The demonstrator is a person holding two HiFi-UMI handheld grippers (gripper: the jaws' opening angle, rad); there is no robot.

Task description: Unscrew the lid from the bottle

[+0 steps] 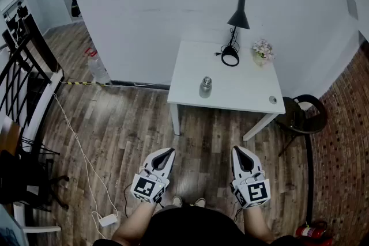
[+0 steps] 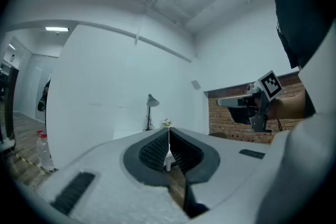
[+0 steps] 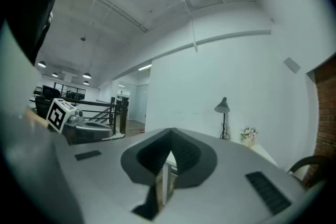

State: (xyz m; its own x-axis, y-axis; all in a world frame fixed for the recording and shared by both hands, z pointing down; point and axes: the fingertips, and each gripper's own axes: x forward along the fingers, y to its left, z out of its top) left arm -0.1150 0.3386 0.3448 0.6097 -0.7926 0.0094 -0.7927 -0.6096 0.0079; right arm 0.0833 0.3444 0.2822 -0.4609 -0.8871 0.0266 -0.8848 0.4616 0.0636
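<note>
Left side: black railing (image 1: pixel 23 66), and a white cable (image 1: pixel 75 141) runs across the floor to an adapter (image 1: pixel 108 219) near the feet. It's a snag risk if the step forward drifts left.

Left gripper (image 1: pixel 170 151): jaws together, nothing between them, held level.

Bottle (image 1: pixel 206 87): upright on the white table (image 1: pixel 242 98), near the front edge and left of centre, lid (image 1: pixel 207 80) on. It's well apart from both grippers.

Right gripper (image 1: pixel 237 150): jaws also closed, empty.

Risks as I see them:
- Arriving with closed jaws would knock the bottle over.
- A one-sided push could slide it off the front edge.
- The body looks like metal (probably slick), so it may spin in the holding jaws when the lid is turned.

Room: open floor between the person and the table. The tabletop is bare around the bottle. The lamp (image 1: pixel 237 20) and flowers (image 1: pixel 262 50) sit at the back, well clear. The chair (image 1: pixel 305 115) just beside the right corner tightens the right approach.
</note>
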